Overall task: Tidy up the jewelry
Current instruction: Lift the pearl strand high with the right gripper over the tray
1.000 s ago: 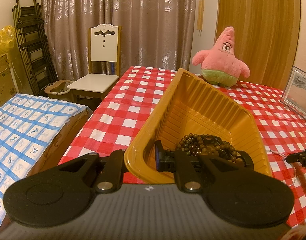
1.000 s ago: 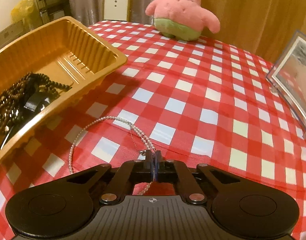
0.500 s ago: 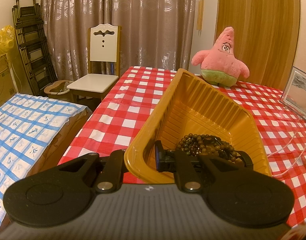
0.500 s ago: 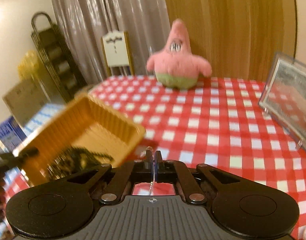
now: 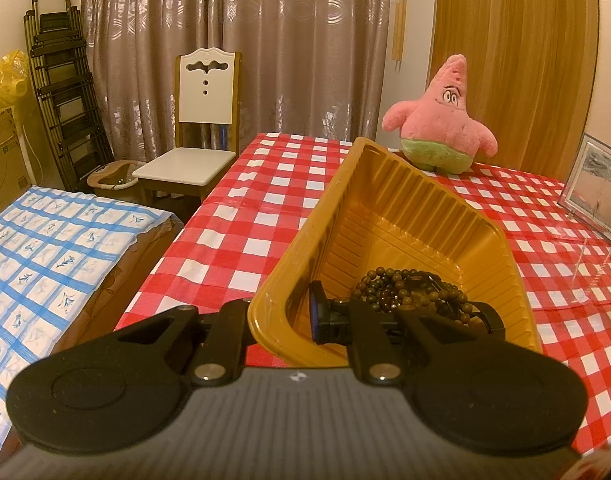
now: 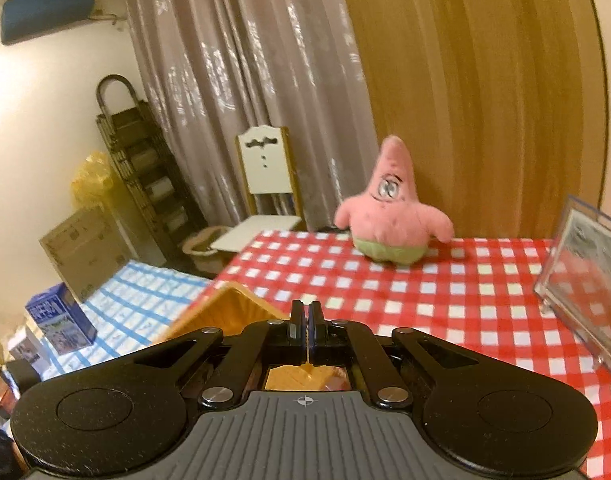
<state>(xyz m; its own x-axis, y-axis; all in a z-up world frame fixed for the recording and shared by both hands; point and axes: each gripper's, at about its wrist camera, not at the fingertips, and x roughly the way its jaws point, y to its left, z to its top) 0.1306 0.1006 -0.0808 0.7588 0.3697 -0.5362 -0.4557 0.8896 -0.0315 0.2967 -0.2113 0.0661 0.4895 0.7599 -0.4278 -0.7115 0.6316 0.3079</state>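
Observation:
My left gripper (image 5: 283, 316) is shut on the near left wall of a yellow plastic tray (image 5: 389, 216), one finger outside and one inside. Dark wooden bead bracelets (image 5: 409, 292) lie in the tray's near end. A thin pearl necklace (image 5: 589, 264) hangs as faint blurred strands at the right of the left wrist view. My right gripper (image 6: 306, 312) is shut and raised above the tray (image 6: 229, 308). A thin strand shows between its fingers, so it seems to grip the necklace, which is mostly hidden below it.
The table has a red-and-white checked cloth (image 5: 265, 216). A pink starfish plush (image 5: 441, 120) stands at the back and a clear picture frame (image 6: 581, 276) at the right. A white chair (image 5: 197, 136) and a blue-checked bed (image 5: 33, 248) are to the left.
My right gripper has lifted the pearl necklace off the cloth and swung up and left over the tray. My left gripper and the tray have not moved.

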